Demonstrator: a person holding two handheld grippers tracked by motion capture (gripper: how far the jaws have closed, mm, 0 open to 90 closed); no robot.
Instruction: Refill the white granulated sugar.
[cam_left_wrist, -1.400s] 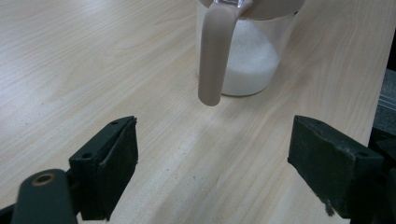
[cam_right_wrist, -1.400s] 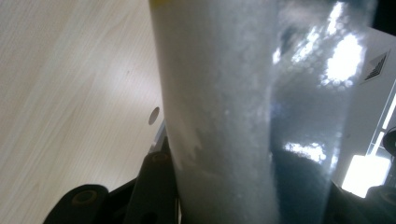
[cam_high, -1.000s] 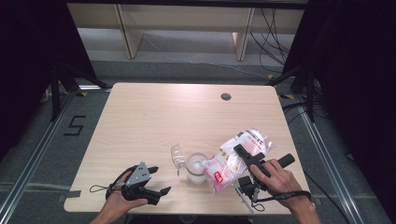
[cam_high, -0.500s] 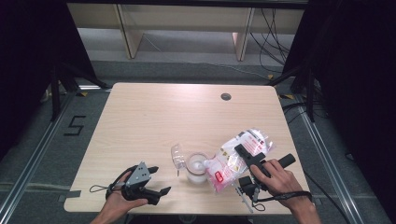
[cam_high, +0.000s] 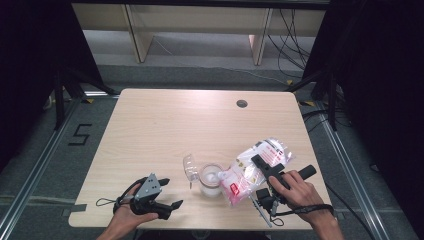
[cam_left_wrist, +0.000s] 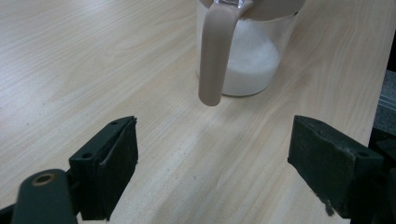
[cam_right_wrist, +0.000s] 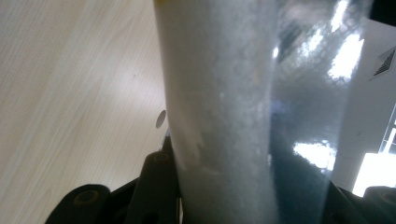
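The right tongs (cam_high: 265, 167) are clamped on the bag (cam_high: 252, 170), tilted with its mouth over the jar (cam_high: 211, 180) at 6 o'clock on the tabletop (cam_high: 165, 130). White grains lie in the jar's base (cam_left_wrist: 252, 65). The left tongs (cam_high: 167, 195) stand apart at 7 o'clock, empty, facing the jar's handle (cam_left_wrist: 214, 51). Nothing has shifted over the last second: both hands are stationary, so the pour is probably being held steady.
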